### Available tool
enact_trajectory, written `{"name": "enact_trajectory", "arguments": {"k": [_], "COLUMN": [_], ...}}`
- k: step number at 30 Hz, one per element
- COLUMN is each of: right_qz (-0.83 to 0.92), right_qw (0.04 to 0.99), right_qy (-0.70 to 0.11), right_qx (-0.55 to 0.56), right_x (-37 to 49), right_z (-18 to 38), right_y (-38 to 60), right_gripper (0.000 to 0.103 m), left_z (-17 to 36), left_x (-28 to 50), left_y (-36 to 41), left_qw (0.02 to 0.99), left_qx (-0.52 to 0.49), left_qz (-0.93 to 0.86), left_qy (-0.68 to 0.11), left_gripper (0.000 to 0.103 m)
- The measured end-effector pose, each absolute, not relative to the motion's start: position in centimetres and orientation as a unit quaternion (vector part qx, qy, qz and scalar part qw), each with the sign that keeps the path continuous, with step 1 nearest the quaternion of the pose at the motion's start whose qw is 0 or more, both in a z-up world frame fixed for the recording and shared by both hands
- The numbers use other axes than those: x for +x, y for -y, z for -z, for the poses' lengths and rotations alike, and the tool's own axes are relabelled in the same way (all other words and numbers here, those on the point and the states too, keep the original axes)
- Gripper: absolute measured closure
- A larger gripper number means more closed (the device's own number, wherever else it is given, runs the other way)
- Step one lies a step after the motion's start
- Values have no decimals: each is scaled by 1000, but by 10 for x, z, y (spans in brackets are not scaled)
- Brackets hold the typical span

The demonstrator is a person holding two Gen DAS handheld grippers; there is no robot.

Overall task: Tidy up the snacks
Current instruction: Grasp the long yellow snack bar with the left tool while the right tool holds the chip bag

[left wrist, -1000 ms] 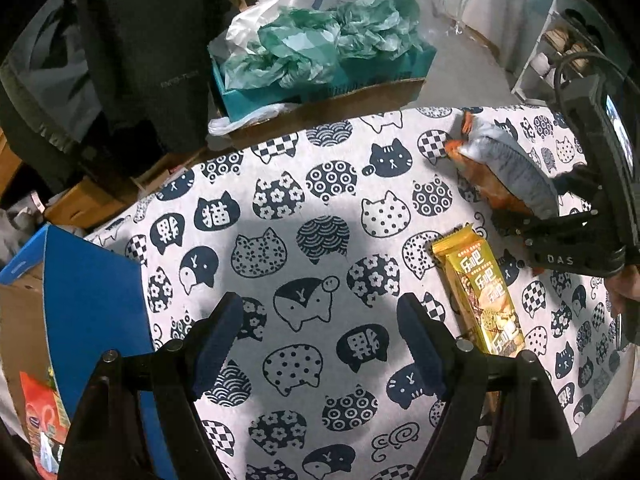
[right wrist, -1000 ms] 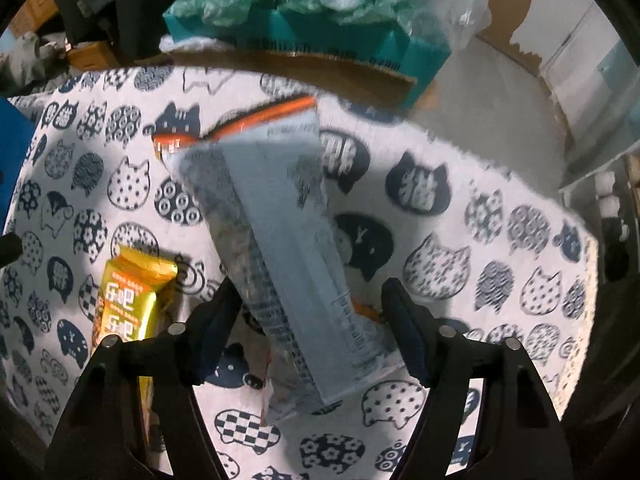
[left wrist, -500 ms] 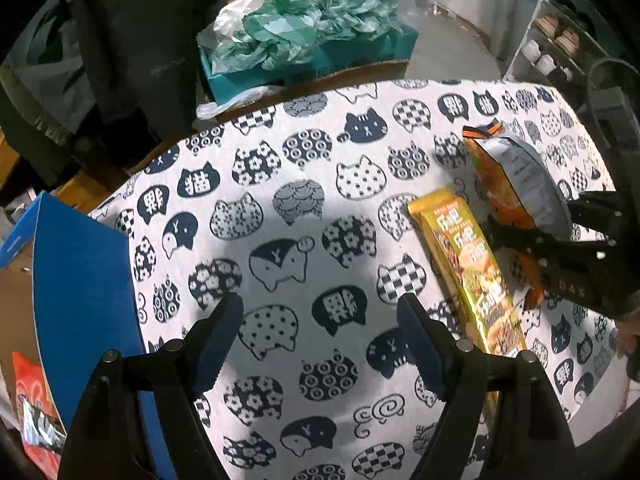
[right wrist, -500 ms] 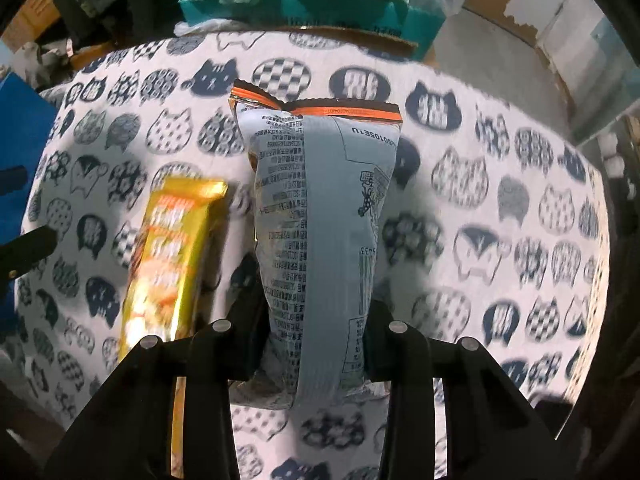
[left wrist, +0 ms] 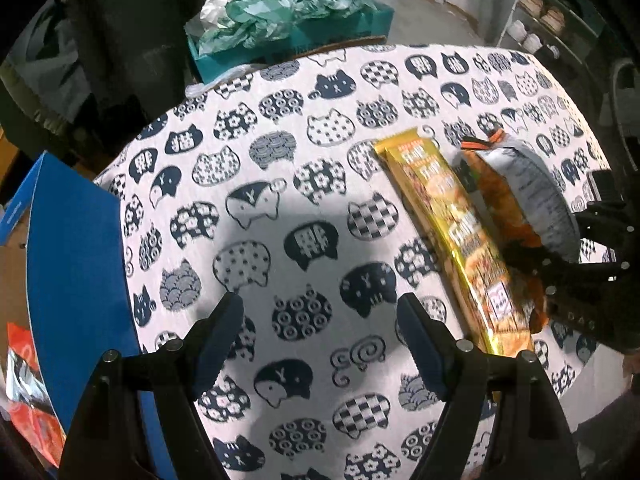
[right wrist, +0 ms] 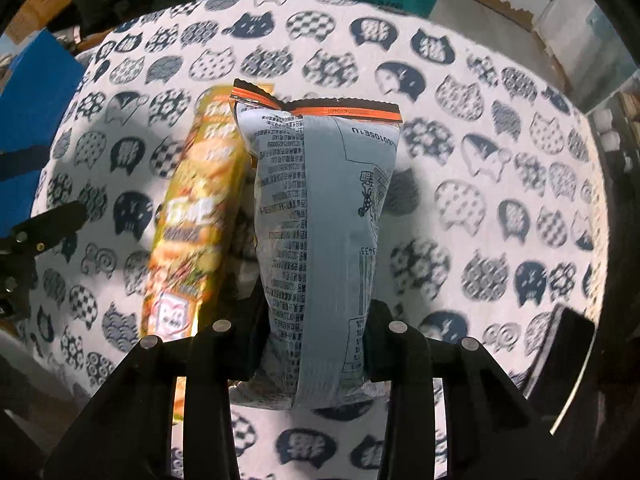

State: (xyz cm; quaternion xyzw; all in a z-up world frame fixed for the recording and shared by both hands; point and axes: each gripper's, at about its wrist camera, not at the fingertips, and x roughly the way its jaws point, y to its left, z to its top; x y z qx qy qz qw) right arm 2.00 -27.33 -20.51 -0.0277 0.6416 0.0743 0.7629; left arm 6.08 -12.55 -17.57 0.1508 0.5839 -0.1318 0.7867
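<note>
A grey snack bag (right wrist: 320, 220) with an orange top seam is pinched low down in my right gripper (right wrist: 316, 344), which is shut on it. The bag hangs just above the cat-print tablecloth (right wrist: 500, 160), its left edge over a long yellow snack pack (right wrist: 192, 220) that lies flat on the cloth. In the left wrist view the grey bag (left wrist: 528, 196) and the yellow pack (left wrist: 452, 232) are at the right, with the right gripper (left wrist: 560, 264) behind them. My left gripper (left wrist: 320, 340) stands open over bare cloth, left of the yellow pack, holding nothing.
A blue box (left wrist: 72, 260) stands off the table's left edge, with a red packet (left wrist: 24, 392) inside it. Beyond the far edge is a teal box (left wrist: 288, 48) stuffed with green plastic bags. Shelves (left wrist: 540, 20) stand at the far right.
The right gripper closed on the grey bag and carried it left, up against the yellow pack. The left gripper drifted across the cloth with its jaws unchanged.
</note>
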Motion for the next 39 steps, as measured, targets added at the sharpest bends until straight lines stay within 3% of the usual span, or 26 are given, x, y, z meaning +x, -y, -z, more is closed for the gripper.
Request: {"name": "enact_trajectory", "arguments": {"k": [15, 39], "right_qz": [-143, -68], "right_qw": [764, 779], "right_qy": [-630, -624], "right_qx": [-17, 7], "right_x": [-1, 23], "right_z": [194, 197], "right_y": [217, 336], "right_gripper": [67, 67], "left_z": [166, 211], "left_x": [45, 80], "left_y": [111, 177], "left_qw": [792, 768], "left_qx": [153, 116], "left_qz": [120, 127], "left_qy": [-579, -617], "left_gripper": [22, 22]}}
